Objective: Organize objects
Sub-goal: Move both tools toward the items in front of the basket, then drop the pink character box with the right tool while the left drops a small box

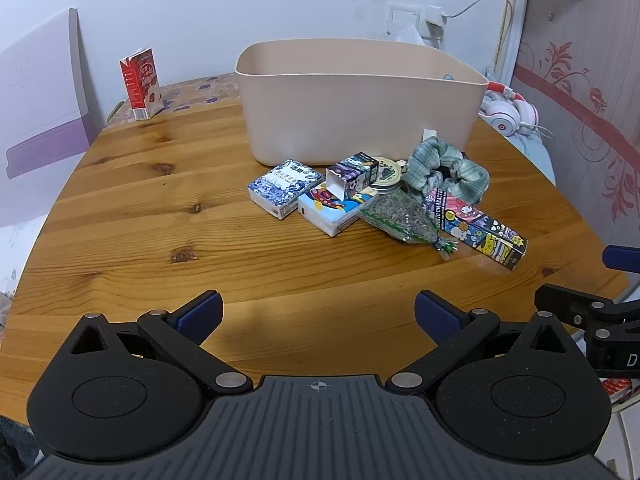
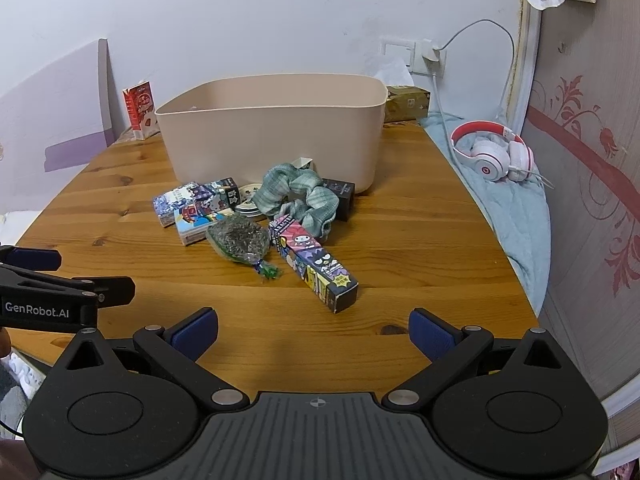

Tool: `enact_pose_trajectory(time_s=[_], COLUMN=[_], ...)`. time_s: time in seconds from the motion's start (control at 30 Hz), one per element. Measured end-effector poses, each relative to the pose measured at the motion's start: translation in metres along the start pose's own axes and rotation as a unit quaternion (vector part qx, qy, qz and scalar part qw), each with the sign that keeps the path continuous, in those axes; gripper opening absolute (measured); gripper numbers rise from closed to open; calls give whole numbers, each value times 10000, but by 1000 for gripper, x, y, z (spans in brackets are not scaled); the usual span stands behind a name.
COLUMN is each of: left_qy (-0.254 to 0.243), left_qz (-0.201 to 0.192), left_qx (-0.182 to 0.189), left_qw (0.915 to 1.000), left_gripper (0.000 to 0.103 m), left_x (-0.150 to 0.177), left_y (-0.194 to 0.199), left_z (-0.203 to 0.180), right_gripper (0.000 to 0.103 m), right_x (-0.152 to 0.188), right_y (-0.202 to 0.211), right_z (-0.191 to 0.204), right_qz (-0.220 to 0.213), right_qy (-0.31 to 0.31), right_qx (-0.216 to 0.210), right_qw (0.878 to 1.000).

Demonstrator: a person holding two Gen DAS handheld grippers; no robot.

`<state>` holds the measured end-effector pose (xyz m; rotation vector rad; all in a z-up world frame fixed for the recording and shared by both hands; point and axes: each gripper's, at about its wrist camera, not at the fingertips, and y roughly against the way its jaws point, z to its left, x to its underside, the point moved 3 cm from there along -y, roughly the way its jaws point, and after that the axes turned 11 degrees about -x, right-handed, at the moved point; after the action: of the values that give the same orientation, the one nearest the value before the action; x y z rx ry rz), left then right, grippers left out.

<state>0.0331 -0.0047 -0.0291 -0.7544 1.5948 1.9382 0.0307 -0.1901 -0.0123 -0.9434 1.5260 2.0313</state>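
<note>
A beige bin (image 1: 352,100) (image 2: 272,128) stands at the back of the round wooden table (image 1: 160,208). In front of it lies a pile: two tissue packs (image 1: 284,188), a small cartoon box (image 1: 352,176), a round tin (image 1: 386,178), a green scrunchie (image 1: 444,170) (image 2: 296,196), a bag of dried herbs (image 1: 400,218) (image 2: 240,242) and a long cartoon box (image 1: 476,228) (image 2: 314,264). My left gripper (image 1: 318,316) is open and empty near the front edge. My right gripper (image 2: 314,332) is open and empty, to the right of the left one.
A red milk carton (image 1: 141,84) (image 2: 140,110) stands at the back left. White and red headphones (image 2: 494,152) lie on a blue cloth right of the table. A gold box (image 2: 406,102) sits behind the bin. A charger cable hangs from the wall socket (image 2: 430,56).
</note>
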Motion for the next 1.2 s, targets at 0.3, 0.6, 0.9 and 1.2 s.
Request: enact_pose_trajectory(time_s=[0.3, 0.6, 0.9, 1.2], left_qy=[-8, -153, -255, -340], left_qz=[37, -6, 5, 86], left_qx=[47, 56, 69, 351], left_qw=[10000, 9999, 9997, 9988], left_gripper=[103, 103, 103, 103], left_x=[-4, -15, -32, -50], left_y=[-9, -22, -40, -70], left_z=[4, 7, 9, -1], right_gripper=[103, 103, 103, 103], right_x=[-4, -10, -19, -31], right_y=[-2, -13, -32, -57], right_z=[1, -4, -12, -27], right_qz=[-88, -98, 4, 204], right_qy=[39, 182, 301, 448], right_qx=[-45, -53, -71, -84], right_qw=[9999, 9998, 9995, 9988])
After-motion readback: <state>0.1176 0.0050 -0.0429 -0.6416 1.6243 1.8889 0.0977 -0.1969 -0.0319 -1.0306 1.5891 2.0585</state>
